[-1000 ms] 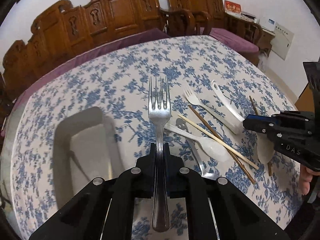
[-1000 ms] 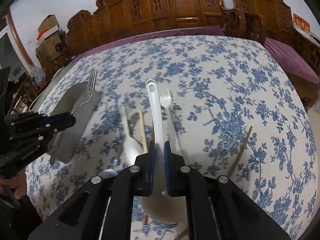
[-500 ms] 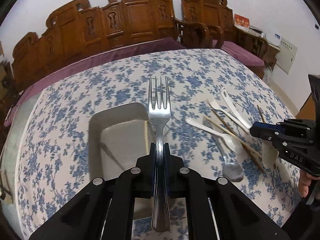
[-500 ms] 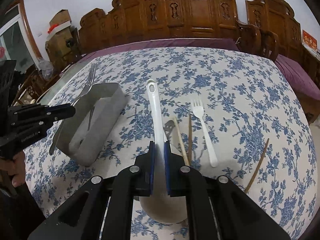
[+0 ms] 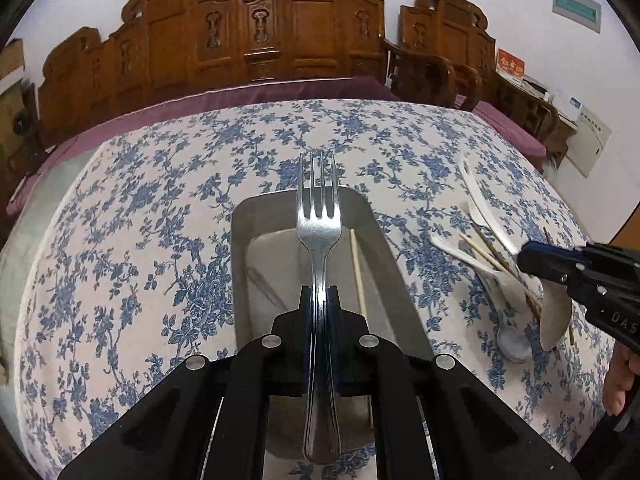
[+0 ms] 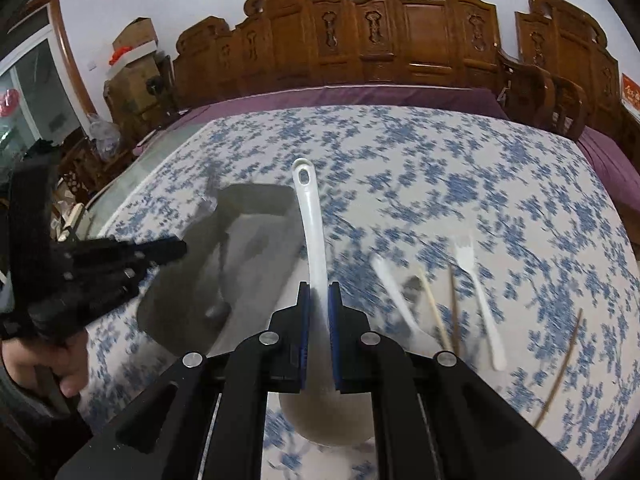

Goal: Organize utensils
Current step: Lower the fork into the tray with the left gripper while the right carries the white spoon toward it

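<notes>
Two loads poised: your left gripper [image 5: 320,300] clenches the fork [image 5: 319,216] above the tray [image 5: 240,232]; right gripper [image 6: 318,300] grasps the ladle [image 6: 310,216] alongside, ready for sorting.

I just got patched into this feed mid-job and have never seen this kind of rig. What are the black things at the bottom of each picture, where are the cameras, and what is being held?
There is no robot arm: a person holds a two-finger gripper in each hand, and each gripper carries a fisheye camera looking along its fingers. The black shapes at the bottom are those fingers.

In the left wrist view, the left gripper is shut on a metal fork, held above a metal tray that has one chopstick in it.

In the right wrist view, which is motion-blurred, the right gripper is shut on a white ladle.

On the blue floral tablecloth beside the tray lie a white plastic fork, a white spoon and more chopsticks.
</notes>
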